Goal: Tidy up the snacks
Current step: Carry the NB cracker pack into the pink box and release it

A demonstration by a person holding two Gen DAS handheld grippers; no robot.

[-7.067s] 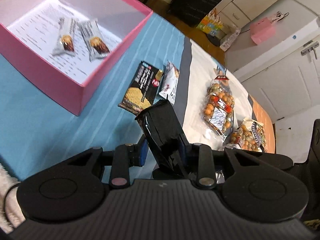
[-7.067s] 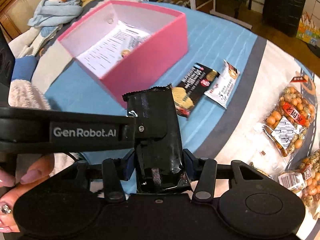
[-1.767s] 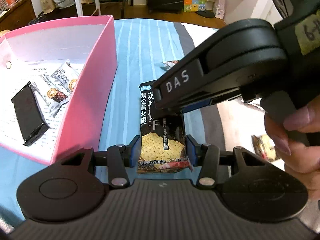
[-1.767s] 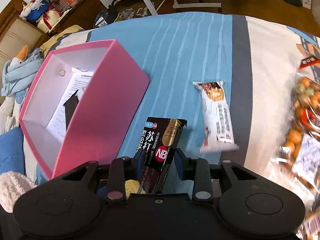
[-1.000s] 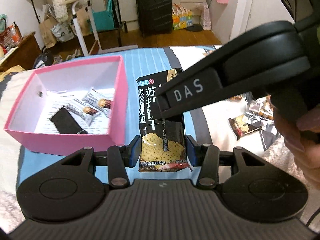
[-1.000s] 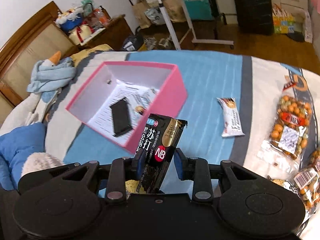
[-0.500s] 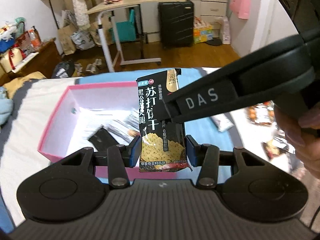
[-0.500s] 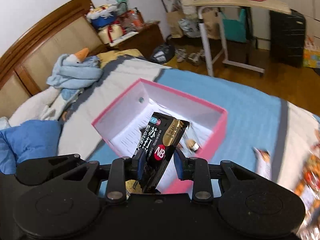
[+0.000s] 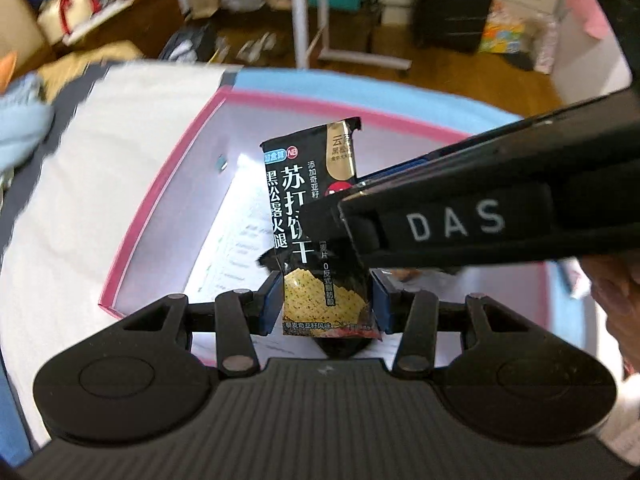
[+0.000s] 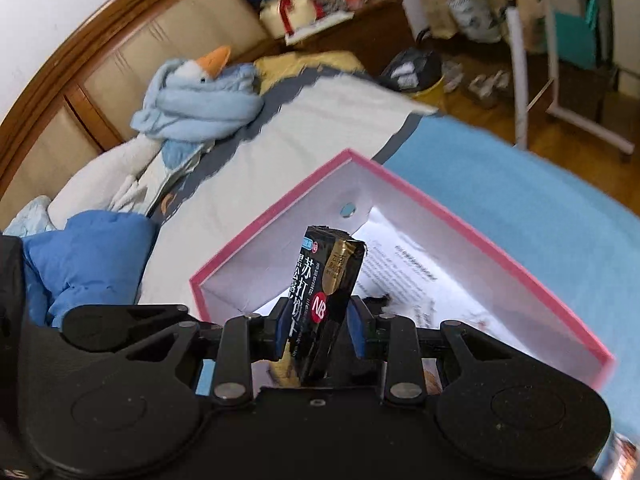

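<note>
Both tools grip the same black cracker packet (image 9: pixel 316 216). Left tool (image 9: pixel 325 300): blue pads pressed on the packet's lower sides, packet upright, printed face to the camera. Right tool (image 10: pixel 318 330): clamped on the packet (image 10: pixel 326 292) across its thin dimension, packet seen nearly edge-on and tilted a little right. In the left view the right tool's arm crosses from the right and meets the packet about mid-height.

Packet hangs above the open pink box (image 9: pixel 168 184), not touching its walls or floor. Box sits on the bed; a printed sheet (image 10: pixel 416 276) lines its floor.

Edges: in the left view the far rim runs just behind the packet's top and the left wall slants down to a near corner left of the left tool. In the right view a box corner sits straight ahead past the packet, and the right rim (image 10: pixel 500 252) runs down to the near right. Open floor shows right of the packet.

Left view only: suitcase (image 9: pixel 452 4), white stand legs (image 9: pixel 304 12), a hand (image 9: pixel 616 304) at the right edge.
Right view only: headboard (image 10: pixel 100 60), goose plush (image 10: pixel 200 96), blue bedding (image 10: pixel 84 256), round fastener (image 10: pixel 347 210) on the box's far wall.

Other snacks in the box: too hidden behind the tools to tell.
</note>
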